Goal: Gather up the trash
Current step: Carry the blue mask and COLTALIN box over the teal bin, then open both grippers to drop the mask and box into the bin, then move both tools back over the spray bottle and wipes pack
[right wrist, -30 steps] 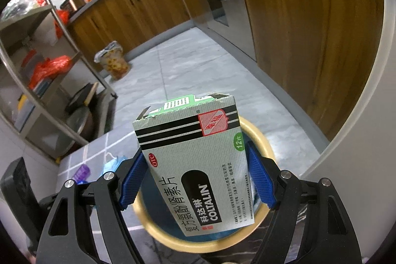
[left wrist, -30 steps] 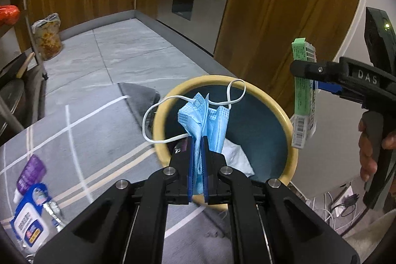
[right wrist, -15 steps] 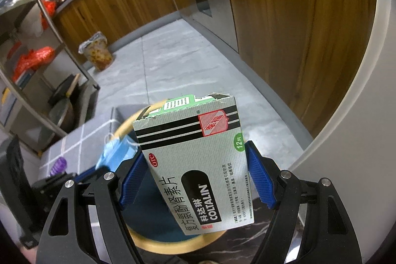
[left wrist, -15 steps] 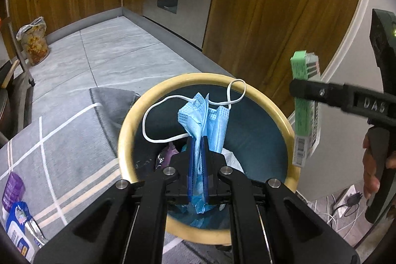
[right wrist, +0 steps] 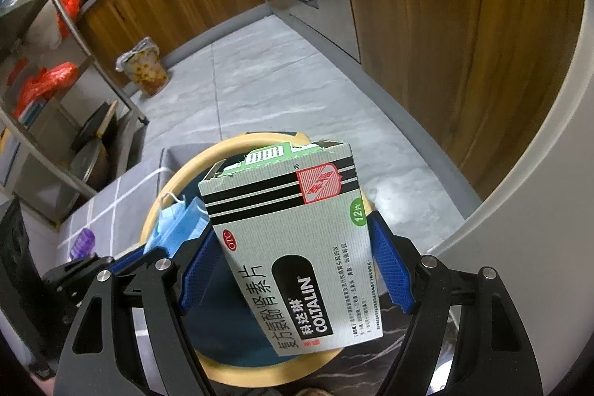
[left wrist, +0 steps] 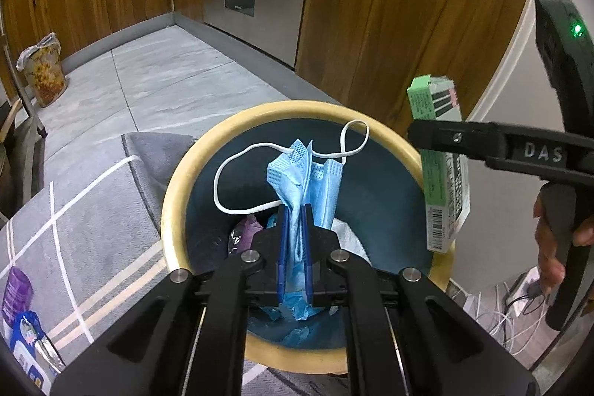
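- Over the bin [left wrist: 174,195], the left gripper [left wrist: 295,210] holds its blue pads pressed together on a crumpled blue face mask [left wrist: 312,173]; the mask's white ear loop [left wrist: 230,173] curls above the bin's dark interior.
- Compared with a second ago, the yellow rim fills more of the left wrist view and sits more centrally under the mask; the grey rug [left wrist: 74,210] takes up less of the frame.
- Right gripper [right wrist: 297,262]: jaws spread wide, clamped on the two side edges of a medicine box [right wrist: 297,247], torn at its top flap. Grip unchanged from the earlier frames.
- In the left wrist view the medicine box [left wrist: 441,166] hangs over the bin's right rim; earlier it was higher and clear of the rim.
- Inside the bin lie white paper [left wrist: 349,236] and a purple wrapper [left wrist: 241,232].
- On the rug's left edge, a purple bottle [left wrist: 15,292] and a blue packet [left wrist: 29,340] lie on the floor, outside the bin.
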{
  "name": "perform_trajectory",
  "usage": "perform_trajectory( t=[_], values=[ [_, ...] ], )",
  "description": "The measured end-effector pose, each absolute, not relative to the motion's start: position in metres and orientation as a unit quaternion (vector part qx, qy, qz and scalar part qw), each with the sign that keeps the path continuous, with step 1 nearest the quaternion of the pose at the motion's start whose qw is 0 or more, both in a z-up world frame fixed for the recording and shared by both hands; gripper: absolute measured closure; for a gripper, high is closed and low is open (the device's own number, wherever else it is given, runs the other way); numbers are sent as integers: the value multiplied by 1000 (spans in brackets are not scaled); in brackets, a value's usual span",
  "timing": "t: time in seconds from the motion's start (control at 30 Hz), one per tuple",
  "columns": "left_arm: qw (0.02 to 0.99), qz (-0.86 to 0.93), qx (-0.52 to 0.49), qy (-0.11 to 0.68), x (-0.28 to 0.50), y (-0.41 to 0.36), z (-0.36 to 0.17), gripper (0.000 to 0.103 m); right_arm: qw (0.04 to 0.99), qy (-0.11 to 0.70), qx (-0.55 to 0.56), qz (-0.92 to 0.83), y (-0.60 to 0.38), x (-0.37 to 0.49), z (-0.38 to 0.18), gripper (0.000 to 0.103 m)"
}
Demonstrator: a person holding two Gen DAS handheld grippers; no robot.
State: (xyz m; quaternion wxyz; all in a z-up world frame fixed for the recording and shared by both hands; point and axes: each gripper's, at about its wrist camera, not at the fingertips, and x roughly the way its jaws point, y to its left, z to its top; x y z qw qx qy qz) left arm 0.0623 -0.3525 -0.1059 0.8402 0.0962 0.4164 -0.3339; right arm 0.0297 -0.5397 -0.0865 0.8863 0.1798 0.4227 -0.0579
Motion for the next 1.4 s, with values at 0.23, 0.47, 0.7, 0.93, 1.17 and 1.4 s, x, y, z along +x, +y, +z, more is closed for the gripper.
perform_trajectory(
  t=[0.23, 0.47, 0.7, 0.93, 1.17, 1.4],
  values=[
    [839, -316, 93, 433, 66, -347, -112, 82, 886, 420, 191, -41, -538, 31, -86, 26],
    [846, -305, 88, 427, 67, -338, -106, 62, 891, 415, 181, -38, -531, 35, -82, 25],
    [858, -294, 81, 414, 67, -325, -98, 45, 892, 411, 182, -38, -526, 39, -76, 23],
    [868, -276, 83, 404, 66, -302, -87, 36, 897, 403, 177, -32, -514, 42, -66, 18],
    [884, -251, 86, 386, 63, -263, -68, 30, 907, 391, 157, -6, -475, 51, -45, 14],
    [895, -213, 81, 384, 60, -207, -58, 26, 911, 390, 125, 40, -415, 63, -31, 12]
  ],
)
